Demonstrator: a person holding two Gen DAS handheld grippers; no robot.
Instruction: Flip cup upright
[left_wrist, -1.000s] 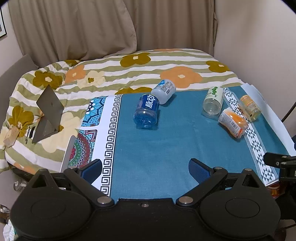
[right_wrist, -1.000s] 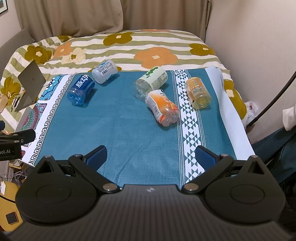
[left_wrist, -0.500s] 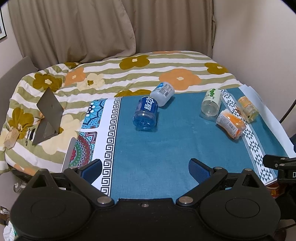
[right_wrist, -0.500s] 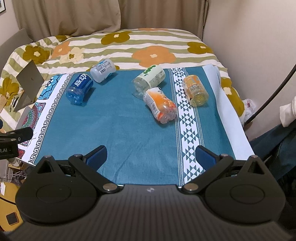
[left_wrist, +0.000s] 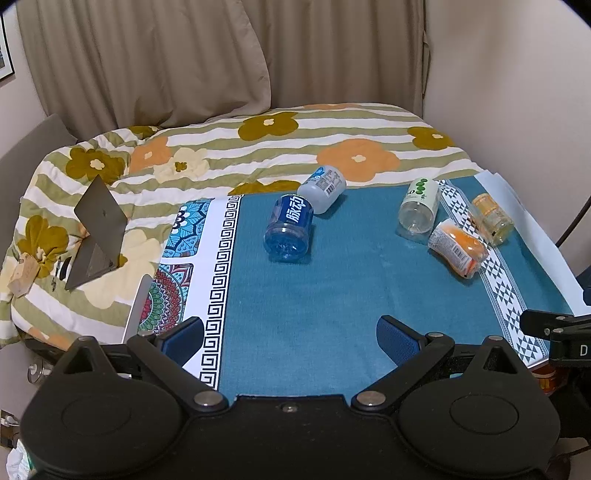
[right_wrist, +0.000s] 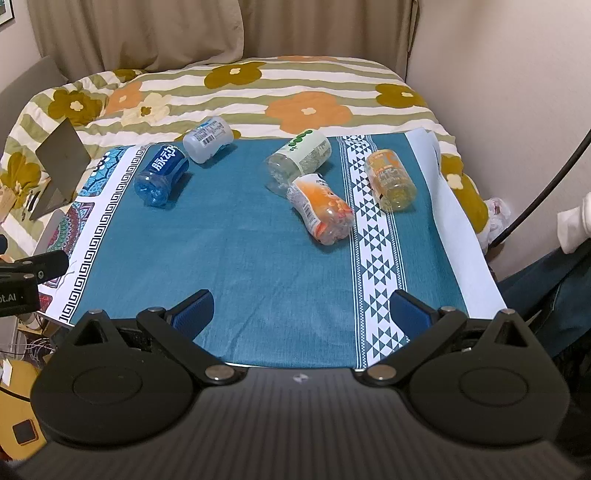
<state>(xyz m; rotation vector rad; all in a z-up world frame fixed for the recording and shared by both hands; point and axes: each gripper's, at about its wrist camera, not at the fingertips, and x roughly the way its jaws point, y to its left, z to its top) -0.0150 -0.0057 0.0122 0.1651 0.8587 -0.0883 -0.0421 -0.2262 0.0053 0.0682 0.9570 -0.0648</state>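
Observation:
Several cut-off bottle cups lie on their sides on a teal cloth (left_wrist: 332, 288). A blue cup (left_wrist: 290, 228) (right_wrist: 159, 174) lies at the left, touching a white-grey cup (left_wrist: 322, 187) (right_wrist: 208, 138). A clear cup with a green-dot label (left_wrist: 419, 205) (right_wrist: 300, 155), an orange-label cup (left_wrist: 457, 246) (right_wrist: 321, 208) and a yellow cup (left_wrist: 492, 218) (right_wrist: 389, 180) lie at the right. My left gripper (left_wrist: 291, 336) is open and empty over the near edge. My right gripper (right_wrist: 301, 310) is open and empty, also near the front edge.
The cloth lies on a bed with a flowered, striped quilt (left_wrist: 258, 147). An open grey laptop (left_wrist: 98, 232) stands on the quilt at the left. Curtains and a wall close off the back and right. The cloth's white patterned border (right_wrist: 373, 236) runs down the right side.
Both grippers have pulled back and risen a little, so the cups look smaller and farther. The cups have not moved. Both jaws stay open.

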